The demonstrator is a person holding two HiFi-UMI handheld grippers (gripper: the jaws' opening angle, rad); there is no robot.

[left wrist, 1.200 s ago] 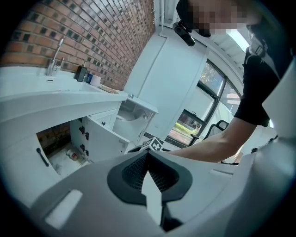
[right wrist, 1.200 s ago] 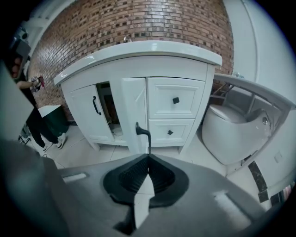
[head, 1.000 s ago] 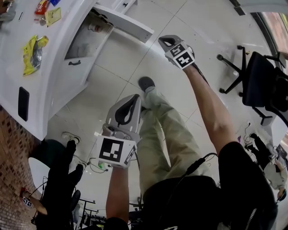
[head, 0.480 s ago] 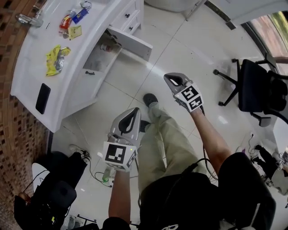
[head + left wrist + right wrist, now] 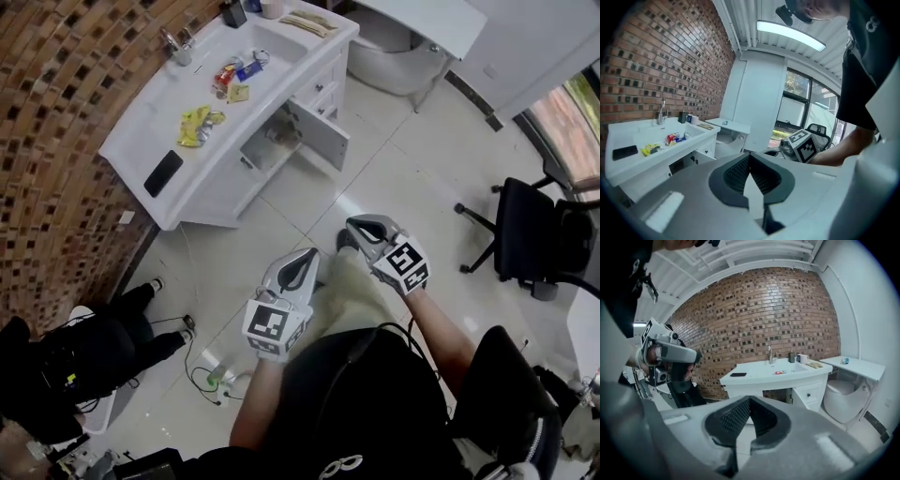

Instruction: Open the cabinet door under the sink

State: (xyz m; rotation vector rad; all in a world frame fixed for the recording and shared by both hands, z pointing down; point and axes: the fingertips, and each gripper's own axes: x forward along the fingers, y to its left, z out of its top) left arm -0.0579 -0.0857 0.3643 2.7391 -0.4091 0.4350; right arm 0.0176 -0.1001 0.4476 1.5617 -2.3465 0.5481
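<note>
1. Two grippers are held side by side above the person's leg: the left gripper (image 5: 302,262) and the right gripper (image 5: 361,227). The jaws of both are clenched on nothing.
2. Tiled floor (image 5: 309,202) lies between them and the sink cabinet.
3. One office chair (image 5: 534,234) stands to the right.
4. One cabinet door (image 5: 321,133) under the sink stands swung open, well apart from both grippers.
5. The tabletop (image 5: 141,141) carries one black phone (image 5: 163,172) and one yellow packet (image 5: 195,124).
</note>
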